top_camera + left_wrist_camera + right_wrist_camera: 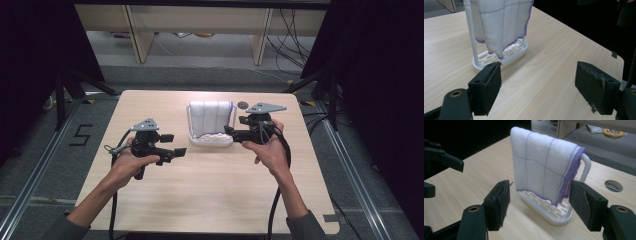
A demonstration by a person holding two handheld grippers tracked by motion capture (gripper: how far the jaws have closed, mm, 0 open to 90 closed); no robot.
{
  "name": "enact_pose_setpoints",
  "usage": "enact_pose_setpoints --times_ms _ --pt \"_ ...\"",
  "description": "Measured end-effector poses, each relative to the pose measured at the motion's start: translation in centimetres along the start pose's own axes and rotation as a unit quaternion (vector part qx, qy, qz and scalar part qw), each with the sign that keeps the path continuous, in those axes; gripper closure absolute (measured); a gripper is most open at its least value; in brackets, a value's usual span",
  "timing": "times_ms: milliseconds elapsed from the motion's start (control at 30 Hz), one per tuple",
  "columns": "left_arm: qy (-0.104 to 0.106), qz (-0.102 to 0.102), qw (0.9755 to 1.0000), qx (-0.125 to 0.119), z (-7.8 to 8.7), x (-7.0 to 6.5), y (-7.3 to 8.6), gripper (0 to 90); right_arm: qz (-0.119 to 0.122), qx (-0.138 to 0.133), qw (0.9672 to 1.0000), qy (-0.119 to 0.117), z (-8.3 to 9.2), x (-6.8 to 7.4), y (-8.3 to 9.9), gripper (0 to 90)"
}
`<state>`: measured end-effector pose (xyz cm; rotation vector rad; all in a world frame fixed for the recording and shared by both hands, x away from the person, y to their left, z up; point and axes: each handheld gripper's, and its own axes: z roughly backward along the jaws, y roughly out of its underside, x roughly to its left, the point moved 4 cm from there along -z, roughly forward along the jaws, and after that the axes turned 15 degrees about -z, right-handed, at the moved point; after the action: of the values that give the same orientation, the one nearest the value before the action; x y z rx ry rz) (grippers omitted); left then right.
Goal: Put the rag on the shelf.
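A white cloth with purple grid lines and a purple hem (210, 116) hangs over a white rack (212, 140) at the table's middle back. My left gripper (174, 144) hovers to the rack's left, open and holding nothing. In the left gripper view its pads (489, 83) stand wide apart and the cloth (501, 25) and slotted rack base (510, 53) lie ahead. My right gripper (235, 127) is close beside the rack's right end, open. In the right gripper view the cloth (541, 165) hangs just beyond its jaws, above the base (549, 213), and no pad touches it.
The light wooden table (210, 190) has a round cable hole (243, 105) behind the rack, seen also as the hole (613, 185) in the right gripper view. Black curtains flank the table. Wooden furniture legs and cables stand on the grey floor beyond.
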<state>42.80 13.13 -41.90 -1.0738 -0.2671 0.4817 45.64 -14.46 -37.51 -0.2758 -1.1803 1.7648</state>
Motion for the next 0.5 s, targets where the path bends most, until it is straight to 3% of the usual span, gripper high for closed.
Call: enact_pose_setpoints --times_ms 100,200,233,267,300,333,367,500 --pt "0.008 -0.002 1.0 -0.002 -0.2 -0.4 0.6 20.7 -0.011 -0.003 0.9998 -0.015 0.1 0.3 0.6 33.8" --pt "0.005 -0.011 0.9999 0.006 -0.3 -0.7 0.9 20.5 0.0 0.001 0.9998 -0.019 0.0 0.3 1.1 33.5" --pt "0.003 -0.015 0.9999 0.006 -0.3 -0.8 1.0 20.4 -0.009 0.005 0.9998 -0.016 0.0 0.4 1.4 33.3" --pt "0.003 -0.017 0.9998 0.007 -0.3 -1.0 1.1 20.4 -0.001 0.0 0.9999 -0.015 -0.1 0.2 1.5 33.2" --pt "0.005 -0.016 0.9998 0.009 -0.3 -1.1 1.2 20.4 -0.015 0.007 0.9997 -0.02 0.0 0.4 1.8 33.2" --pt "0.002 -0.014 0.9999 0.008 -0.3 -1.2 1.4 20.2 -0.003 0.007 0.9998 -0.018 0.0 0.2 1.9 33.2" --pt "0.005 -0.017 0.9998 0.01 -0.3 -1.3 1.6 20.1 -0.015 0.007 0.9996 -0.021 0.0 0.4 2.2 33.1" --pt "-0.001 -0.015 0.9998 0.011 -0.4 -1.5 2.1 19.6 -0.01 0.019 0.9996 -0.016 0.1 0.2 3.3 32.9"
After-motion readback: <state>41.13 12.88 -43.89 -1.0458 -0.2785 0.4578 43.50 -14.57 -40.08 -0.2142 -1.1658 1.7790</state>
